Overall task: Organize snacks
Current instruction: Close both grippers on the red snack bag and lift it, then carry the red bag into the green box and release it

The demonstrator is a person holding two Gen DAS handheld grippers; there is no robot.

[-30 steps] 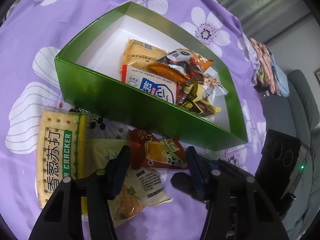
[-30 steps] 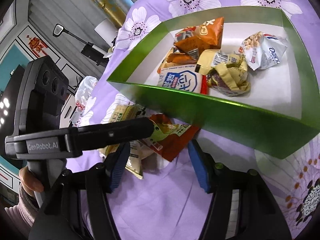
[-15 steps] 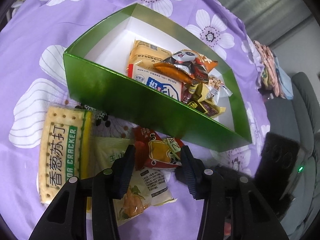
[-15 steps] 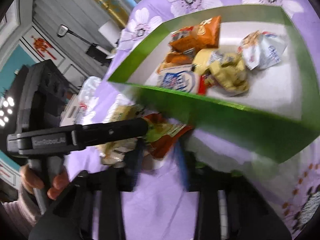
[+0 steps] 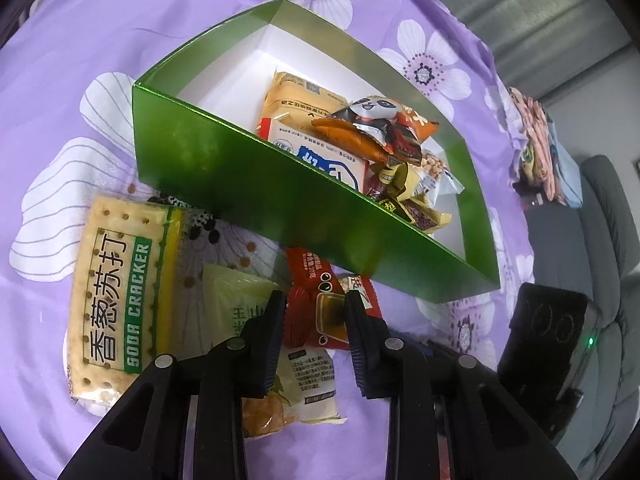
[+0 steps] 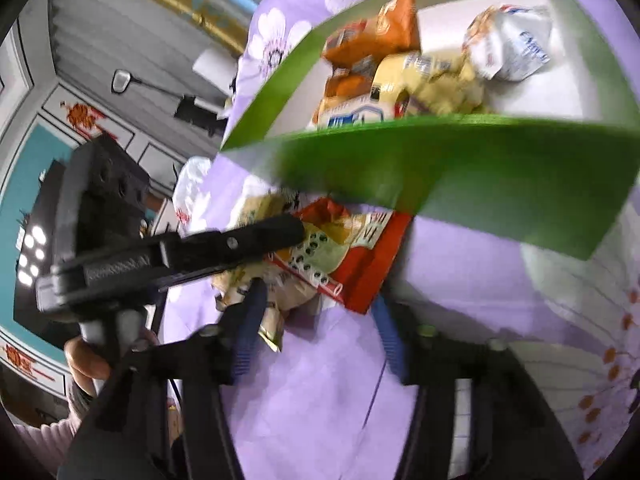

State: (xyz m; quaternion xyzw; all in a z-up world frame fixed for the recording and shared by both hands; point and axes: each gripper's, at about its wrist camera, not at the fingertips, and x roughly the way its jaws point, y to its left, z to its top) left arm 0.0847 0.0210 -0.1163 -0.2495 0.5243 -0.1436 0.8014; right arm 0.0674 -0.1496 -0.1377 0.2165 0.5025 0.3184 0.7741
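Purple floral worktop [image 5: 80, 60]: red packet [image 5: 320, 312] clamped in left jaws [image 5: 316, 320], green box [image 5: 280, 184] at 12 o'clock; right jaws [image 6: 316, 320] opening, empty.

A purple cloth [image 5: 120, 40] printed with white flowers lies under a glossy green box [image 5: 248, 176] with a white inside. The soda cracker pack [image 5: 116, 296] is cream, yellow and green; the snack packet [image 5: 320, 312] is red; the tool pads [image 5: 272, 336] are dark blue.
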